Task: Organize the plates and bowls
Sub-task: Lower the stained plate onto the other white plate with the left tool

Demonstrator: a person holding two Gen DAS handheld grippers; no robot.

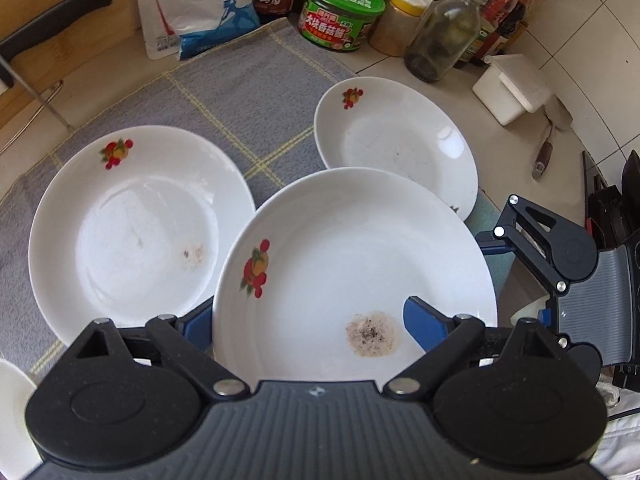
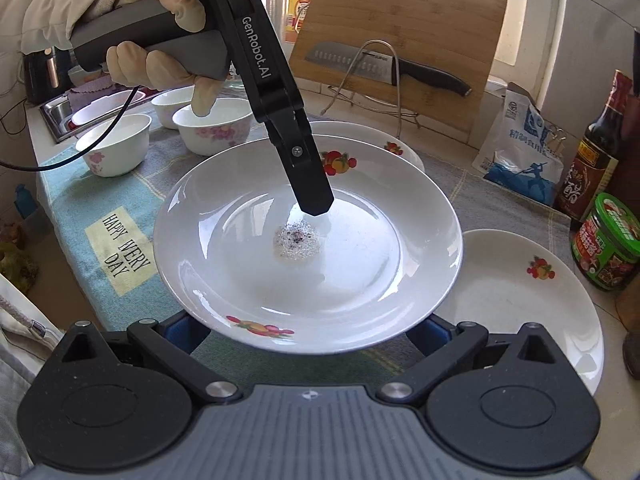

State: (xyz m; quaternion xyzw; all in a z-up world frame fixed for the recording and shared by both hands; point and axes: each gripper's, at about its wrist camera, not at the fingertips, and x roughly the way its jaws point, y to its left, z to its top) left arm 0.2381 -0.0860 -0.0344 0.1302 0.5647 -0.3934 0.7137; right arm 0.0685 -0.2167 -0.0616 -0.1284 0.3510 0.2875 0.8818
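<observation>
A gloved hand [image 2: 160, 40] grips the handle of the left tongs [image 1: 308, 316], which slant steeply down from the upper left. One black finger [image 2: 312, 196] presses into the well of a white round ceramic plate with red fruit prints [image 2: 360, 264], just beside a brownish speckled stain [image 2: 296, 242]. The other finger is under the plate and mostly hidden, so the left tongs are clamped on this plate. It hangs tilted above the grey checked cloth [image 1: 240, 100] on the tiled desk [image 1: 516, 160].

The right tongs [image 2: 308, 332] point down at a slant. Their two blue-tipped fingers stand wide apart, with the tips hidden below the plate's near rim. Whether they touch it cannot be told.

There are three plates of this pattern: the held one, a second plate [image 1: 136, 232] flat on the cloth, and a third plate [image 1: 400, 144] at the cloth's edge. Three white bowls with pink flowers [image 2: 114, 144] sit near a sink. A fourth white rim behind them is hard to make out.
</observation>
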